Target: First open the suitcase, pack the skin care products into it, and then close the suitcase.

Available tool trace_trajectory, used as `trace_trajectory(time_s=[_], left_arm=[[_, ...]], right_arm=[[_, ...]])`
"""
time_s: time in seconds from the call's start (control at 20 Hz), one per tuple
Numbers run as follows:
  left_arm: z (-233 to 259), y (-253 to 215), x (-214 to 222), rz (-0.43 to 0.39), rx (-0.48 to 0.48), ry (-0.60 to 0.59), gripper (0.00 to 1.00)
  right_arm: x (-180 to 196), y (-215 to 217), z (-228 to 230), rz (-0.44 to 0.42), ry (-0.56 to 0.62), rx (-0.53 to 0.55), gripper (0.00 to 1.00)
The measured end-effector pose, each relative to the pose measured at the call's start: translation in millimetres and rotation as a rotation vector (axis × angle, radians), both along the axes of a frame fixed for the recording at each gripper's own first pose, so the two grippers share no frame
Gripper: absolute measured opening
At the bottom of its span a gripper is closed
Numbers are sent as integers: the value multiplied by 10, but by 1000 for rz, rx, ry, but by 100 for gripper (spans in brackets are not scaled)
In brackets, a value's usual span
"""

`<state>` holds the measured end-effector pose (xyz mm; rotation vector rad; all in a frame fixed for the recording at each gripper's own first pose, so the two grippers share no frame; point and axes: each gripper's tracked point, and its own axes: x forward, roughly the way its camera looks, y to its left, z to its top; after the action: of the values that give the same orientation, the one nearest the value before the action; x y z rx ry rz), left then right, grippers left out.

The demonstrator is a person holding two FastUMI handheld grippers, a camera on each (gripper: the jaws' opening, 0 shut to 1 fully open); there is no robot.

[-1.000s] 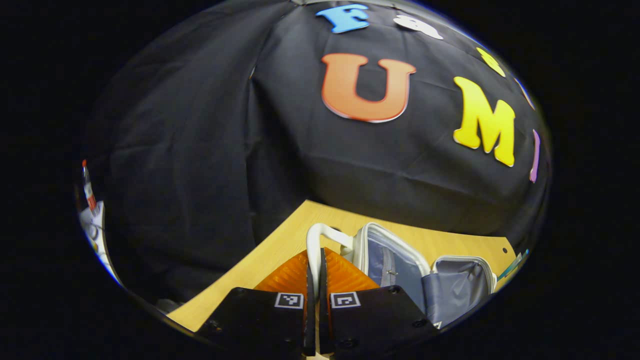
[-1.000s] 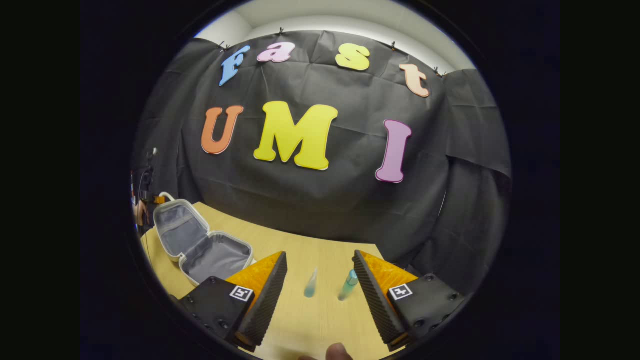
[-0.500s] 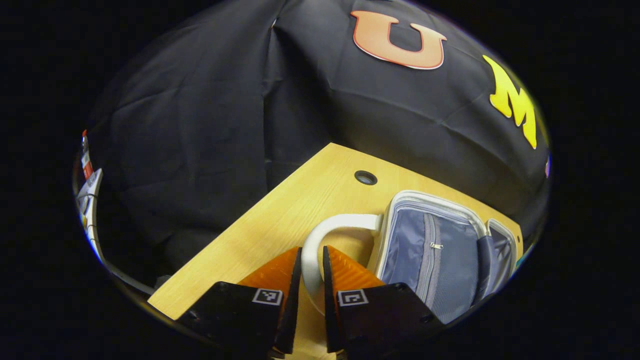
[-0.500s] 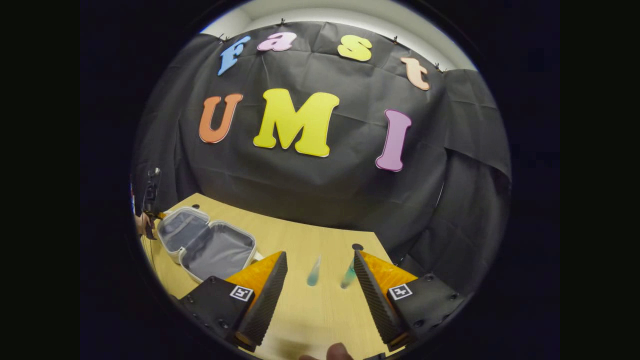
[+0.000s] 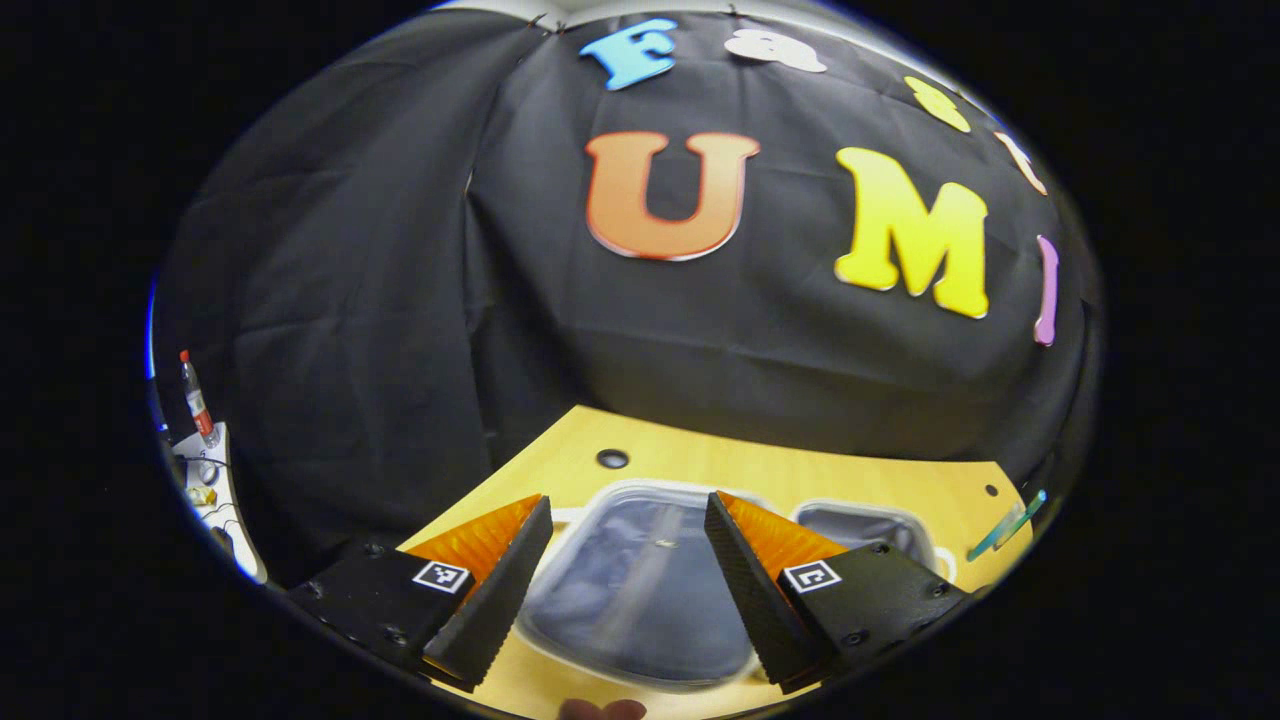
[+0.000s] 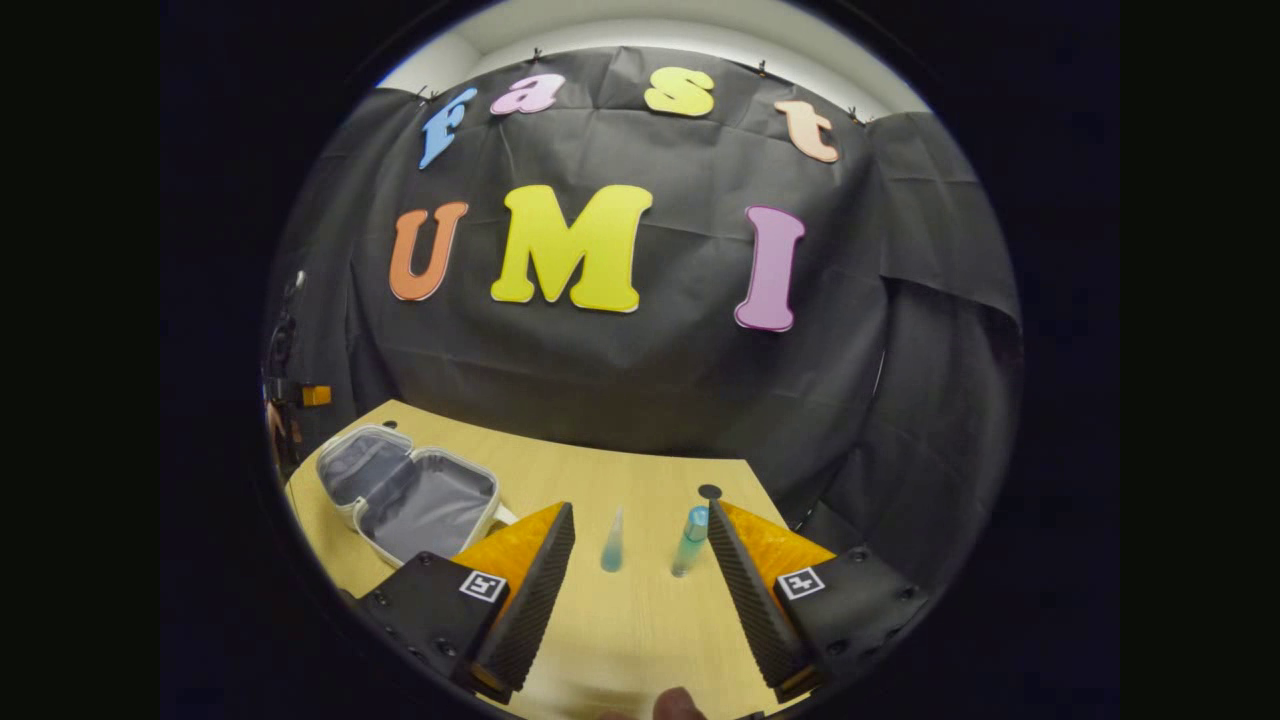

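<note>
In the left gripper view the left gripper (image 5: 627,580) is hanging with its two fingers spread wide and gripping nothing. The suitcase (image 5: 640,600) is lying open and flat on the wooden table (image 5: 760,470), straight ahead of this gripper: one grey-lined half is showing in the gap between the fingers, blurred, and the other half (image 5: 865,525) is lying beyond the right-hand finger. Two bluish skin care bottles (image 5: 1005,525) are showing far off to the right of this gripper, at the table's edge.

In the right gripper view the right gripper (image 6: 640,580) is likewise standing released, fingers well apart and not touching anything. A small cone-shaped bottle (image 6: 611,541) is standing on the table ahead of it, in the gap between the fingers, and a taller capped bottle (image 6: 689,541) is standing just beside the right-hand finger's tip. The open suitcase (image 6: 410,490) is lying to the left of this gripper, past its left-hand finger, well apart from the bottles.
</note>
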<state>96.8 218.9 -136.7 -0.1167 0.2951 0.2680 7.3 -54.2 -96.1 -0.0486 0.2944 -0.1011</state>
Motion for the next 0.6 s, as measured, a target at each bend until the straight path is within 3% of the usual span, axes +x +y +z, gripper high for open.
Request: trace_trajectory(time_s=[0.1, 0.3, 0.6], left_arm=[[168, -553, -135, 0, 9, -20, 98], [449, -1576, -274, -96, 98, -79, 98], [281, -2872, -236, -266, 111, -53, 98]], right_arm=[[0, -189, -52, -10, -10, 23, 80], [51, -519, -117, -20, -23, 67, 79], [76, -947, -190, -5, -43, 70, 80]])
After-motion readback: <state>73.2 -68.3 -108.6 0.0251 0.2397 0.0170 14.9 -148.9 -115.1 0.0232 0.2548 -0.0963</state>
